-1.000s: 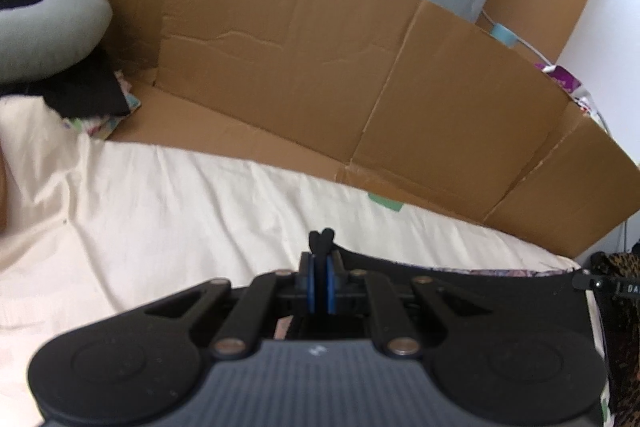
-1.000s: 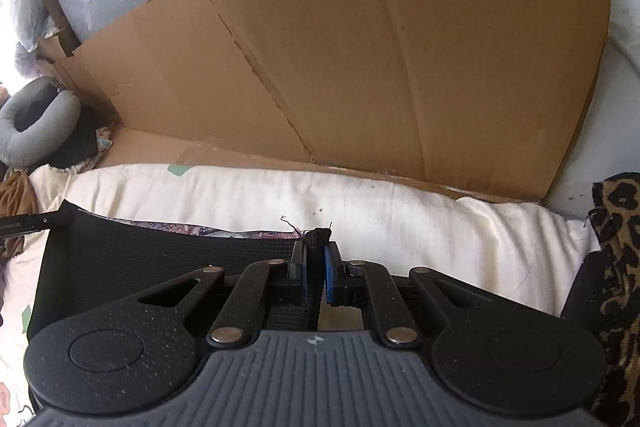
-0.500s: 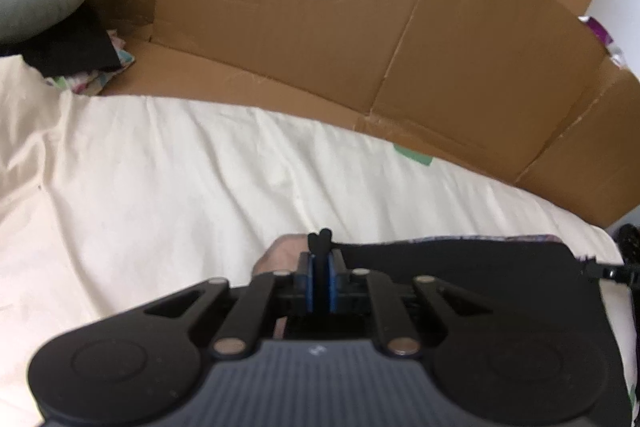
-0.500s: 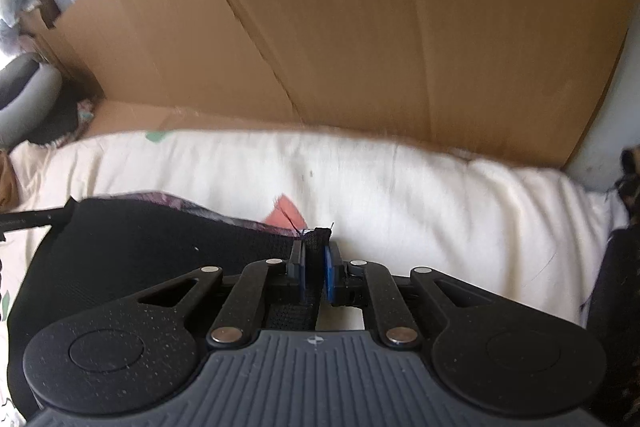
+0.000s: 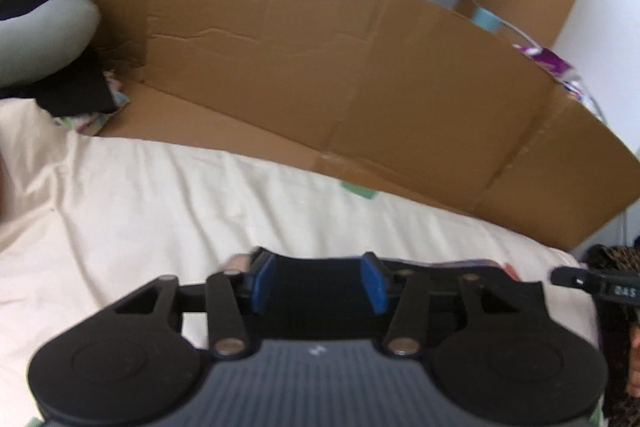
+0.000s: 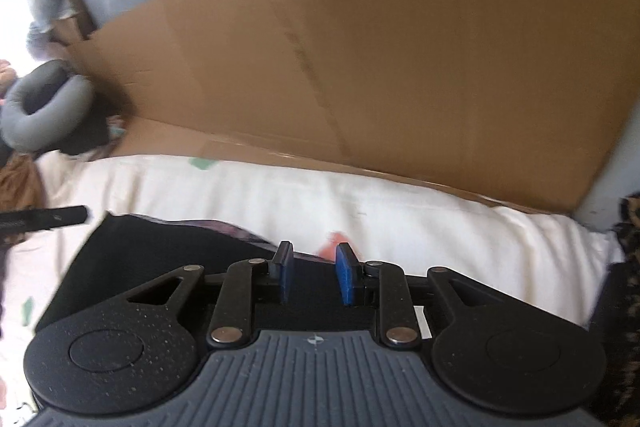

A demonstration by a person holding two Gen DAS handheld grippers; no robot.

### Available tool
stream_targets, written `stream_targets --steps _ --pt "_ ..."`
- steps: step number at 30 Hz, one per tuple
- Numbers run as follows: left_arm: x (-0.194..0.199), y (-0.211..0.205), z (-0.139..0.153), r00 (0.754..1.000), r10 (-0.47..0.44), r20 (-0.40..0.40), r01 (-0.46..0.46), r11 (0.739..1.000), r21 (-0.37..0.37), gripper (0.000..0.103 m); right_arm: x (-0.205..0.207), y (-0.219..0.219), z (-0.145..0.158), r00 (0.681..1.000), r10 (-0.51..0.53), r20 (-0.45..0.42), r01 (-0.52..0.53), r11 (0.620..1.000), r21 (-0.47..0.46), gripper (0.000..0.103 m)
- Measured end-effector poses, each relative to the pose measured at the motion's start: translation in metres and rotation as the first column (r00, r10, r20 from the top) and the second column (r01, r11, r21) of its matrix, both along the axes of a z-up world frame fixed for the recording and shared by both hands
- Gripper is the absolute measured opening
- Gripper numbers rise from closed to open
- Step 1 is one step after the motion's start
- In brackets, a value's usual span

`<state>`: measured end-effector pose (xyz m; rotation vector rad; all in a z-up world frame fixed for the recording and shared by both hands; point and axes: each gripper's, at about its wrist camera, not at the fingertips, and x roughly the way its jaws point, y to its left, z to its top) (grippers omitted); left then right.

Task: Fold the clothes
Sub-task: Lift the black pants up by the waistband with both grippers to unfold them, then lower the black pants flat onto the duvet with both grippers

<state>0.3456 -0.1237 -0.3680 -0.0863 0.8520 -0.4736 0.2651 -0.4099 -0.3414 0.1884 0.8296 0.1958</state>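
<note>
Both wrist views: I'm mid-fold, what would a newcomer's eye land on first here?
First, the two open grippers low in the foreground: the left gripper and the right gripper, blue pads spread apart over the black garment lying on the cream bedsheet. Behind it, the big brown cardboard panel stands along the far edge of the bed, filling the background. A grey cushion sits at far left.
</note>
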Motion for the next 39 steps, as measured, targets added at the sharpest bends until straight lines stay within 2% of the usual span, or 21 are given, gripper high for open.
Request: stream_targets --steps 3,7,13,20,28,34,39 --pt "-0.008 -0.011 -0.003 1.0 -0.023 0.0 0.023 1.0 -0.008 0.05 0.0 0.016 0.004 0.998 0.056 0.016 -0.057 0.998 0.026 0.025" --pt "-0.014 -0.024 -0.008 0.998 -0.056 -0.014 0.055 0.998 -0.028 0.044 0.001 0.039 0.004 0.992 0.126 0.021 -0.127 0.991 0.041 0.025" --pt "-0.019 -0.043 -0.011 0.994 -0.11 -0.002 0.11 0.994 -0.018 0.034 0.005 0.061 -0.003 0.983 0.183 0.019 -0.183 0.983 0.012 0.025" --pt "-0.012 -0.052 -0.028 0.991 -0.134 -0.018 0.134 0.991 0.006 0.03 0.02 0.076 -0.017 0.977 0.211 0.008 -0.211 0.976 -0.047 0.017" --pt "-0.011 -0.057 -0.046 0.987 -0.157 -0.02 0.158 0.987 0.038 0.03 0.028 0.084 -0.035 0.972 0.235 -0.029 -0.237 0.966 -0.106 0.02" --pt "-0.011 -0.063 -0.042 0.987 -0.157 -0.026 0.158 0.986 0.061 0.029 0.027 0.082 -0.038 0.973 0.229 -0.03 -0.231 0.967 -0.105 0.02" --pt "-0.013 -0.052 -0.024 0.99 -0.132 -0.047 0.132 0.991 0.001 0.026 0.024 0.08 -0.023 0.979 0.205 -0.02 -0.206 0.974 -0.096 0.021"
